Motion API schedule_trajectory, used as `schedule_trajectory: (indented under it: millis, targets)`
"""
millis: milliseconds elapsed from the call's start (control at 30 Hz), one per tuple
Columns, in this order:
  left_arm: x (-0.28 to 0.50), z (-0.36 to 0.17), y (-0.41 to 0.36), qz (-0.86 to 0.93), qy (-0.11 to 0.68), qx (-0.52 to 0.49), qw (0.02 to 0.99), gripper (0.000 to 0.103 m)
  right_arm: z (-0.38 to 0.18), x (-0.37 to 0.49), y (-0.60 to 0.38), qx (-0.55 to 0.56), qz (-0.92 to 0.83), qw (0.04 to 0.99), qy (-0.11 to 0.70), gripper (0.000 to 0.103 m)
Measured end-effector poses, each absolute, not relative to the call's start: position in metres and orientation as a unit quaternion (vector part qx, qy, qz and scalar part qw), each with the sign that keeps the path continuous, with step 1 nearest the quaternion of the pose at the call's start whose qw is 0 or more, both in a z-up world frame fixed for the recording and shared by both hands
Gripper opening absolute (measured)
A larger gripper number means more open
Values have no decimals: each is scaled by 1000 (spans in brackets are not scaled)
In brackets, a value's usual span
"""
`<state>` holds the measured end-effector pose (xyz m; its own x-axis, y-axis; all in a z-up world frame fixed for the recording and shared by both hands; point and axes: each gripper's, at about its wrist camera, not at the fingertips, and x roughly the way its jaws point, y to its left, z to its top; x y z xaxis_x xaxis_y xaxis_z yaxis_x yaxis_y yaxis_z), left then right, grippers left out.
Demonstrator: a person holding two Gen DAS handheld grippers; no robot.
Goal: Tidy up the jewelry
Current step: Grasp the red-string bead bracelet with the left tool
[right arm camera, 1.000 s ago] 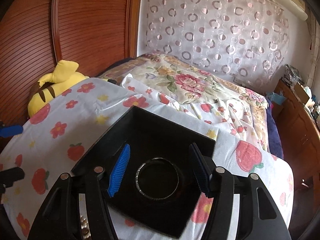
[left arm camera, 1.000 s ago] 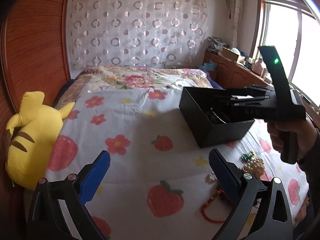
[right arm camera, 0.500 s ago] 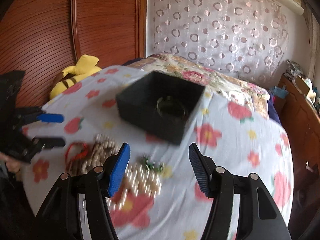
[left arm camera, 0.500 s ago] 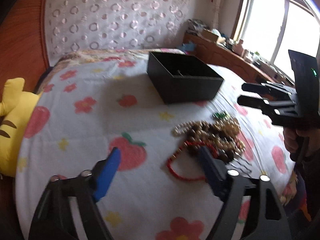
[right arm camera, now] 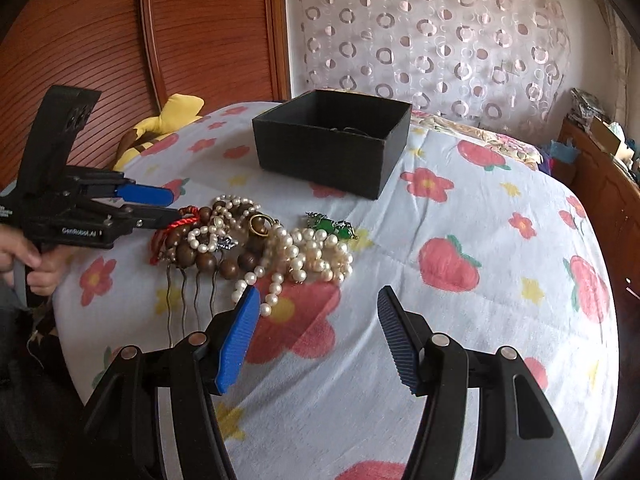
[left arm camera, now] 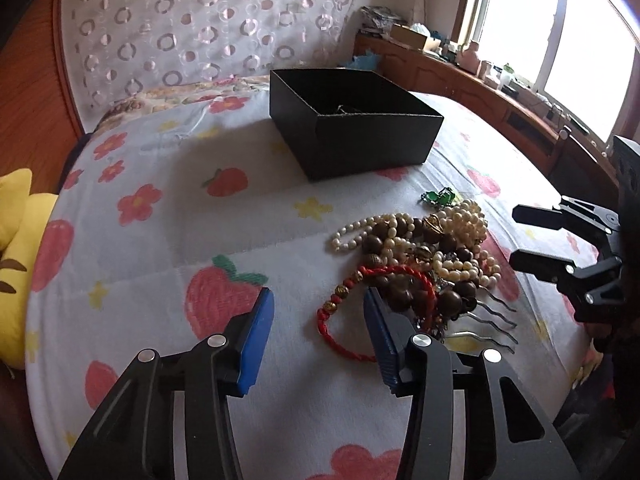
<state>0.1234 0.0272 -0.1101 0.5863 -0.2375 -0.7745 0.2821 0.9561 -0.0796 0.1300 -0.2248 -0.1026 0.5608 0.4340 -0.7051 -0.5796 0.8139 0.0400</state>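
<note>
A heap of jewelry [left arm camera: 432,256] lies on the bedspread: pearl strands [right arm camera: 312,252], brown wooden beads [right arm camera: 208,256], a red cord bracelet [left arm camera: 340,320], a green pendant [right arm camera: 332,226] and a metal hair comb [right arm camera: 192,292]. A black open box [left arm camera: 352,132] stands behind it, also in the right wrist view [right arm camera: 332,140], with a bangle barely visible inside. My left gripper [left arm camera: 318,308] is open and empty at the red bracelet's near end. My right gripper [right arm camera: 318,300] is open and empty, just in front of the pearls.
A yellow plush toy [left arm camera: 16,248] lies at the bed's left edge by the wooden headboard [right arm camera: 120,40]. A wooden dresser [left arm camera: 500,96] with clutter runs under the window on the right. The strawberry-print bedspread [right arm camera: 480,280] covers the bed.
Both grippers have drawn back from the box and dropped low toward the jewelry heap. The right gripper was over the box a second ago; the left has closed in on the red bracelet.
</note>
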Motion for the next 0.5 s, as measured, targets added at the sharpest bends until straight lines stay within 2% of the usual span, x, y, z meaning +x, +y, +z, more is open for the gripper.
schedule_trajectory:
  millis: [133,200,233,267,333,500]
  targets:
    - [125,-111,22,-138,429,52,891,39,-101,129,-229,-95,288,880,364,63]
    - [123,-112,19,-135,425,68,892,33,-101,131,-231,-88,288,880,366,64]
    - [122,-112,17,-135,422,74,893,27,-100,131,-231,-86,288,881,365,64]
    - [121,-112,17,-142,420,72,893,17,-101,130,-232,-86,288,882,364,64]
    - [119,-111,18,-145,420,69,893,6,-100,130,-231,-88,288,882,363,64]
    - [107,-106,26,-145,405,39,902,6,-101,130,-230,-89,290,880,365,63]
